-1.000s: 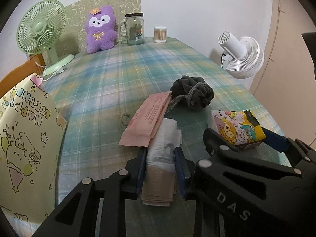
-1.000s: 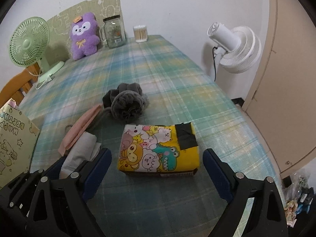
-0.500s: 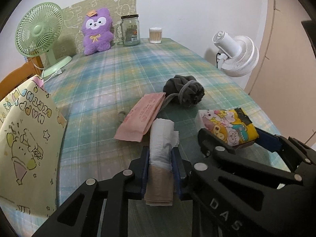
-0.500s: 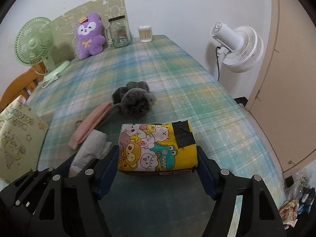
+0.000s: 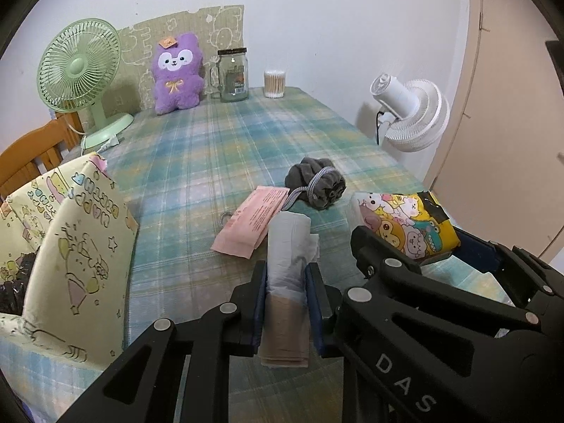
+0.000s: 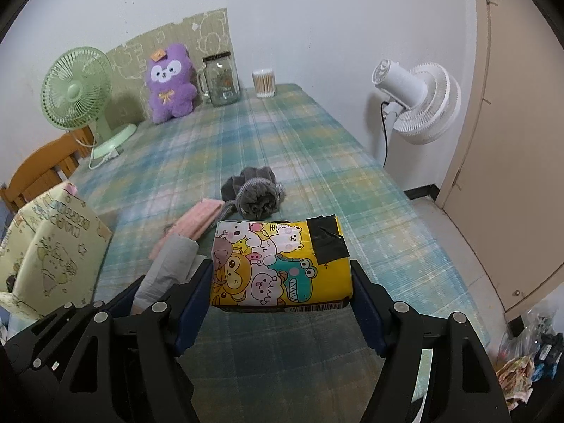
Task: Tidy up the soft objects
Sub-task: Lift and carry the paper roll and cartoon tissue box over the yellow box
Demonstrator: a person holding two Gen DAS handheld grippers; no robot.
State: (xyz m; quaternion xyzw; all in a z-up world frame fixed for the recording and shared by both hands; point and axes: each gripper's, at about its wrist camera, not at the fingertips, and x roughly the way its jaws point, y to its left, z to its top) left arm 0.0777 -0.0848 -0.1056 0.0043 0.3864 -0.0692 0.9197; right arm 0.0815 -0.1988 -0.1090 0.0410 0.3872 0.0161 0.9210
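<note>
Left gripper (image 5: pixel 286 299) jaws grasp a white-and-beige rolled cloth (image 5: pixel 287 275); right gripper (image 6: pixel 282 303) jaws clench the yellow cartoon-printed soft pack (image 6: pixel 278 264) at lower centre.

Left wrist view low over the plaid table (image 5: pixel 218 148), facing 12 o'clock, right wrist view alongside, higher, both sharing the purple plush (image 5: pixel 177 74) (image 6: pixel 171 83).

at the far end of the checked tablecloth (image 5: pixel 225 148) — a green fan (image 5: pixel 79 67), glass jar (image 5: pixel 232 74), cotton swabs (image 5: pixel 274 83); white fan (image 5: pixel 410 112) beside the table.
</note>
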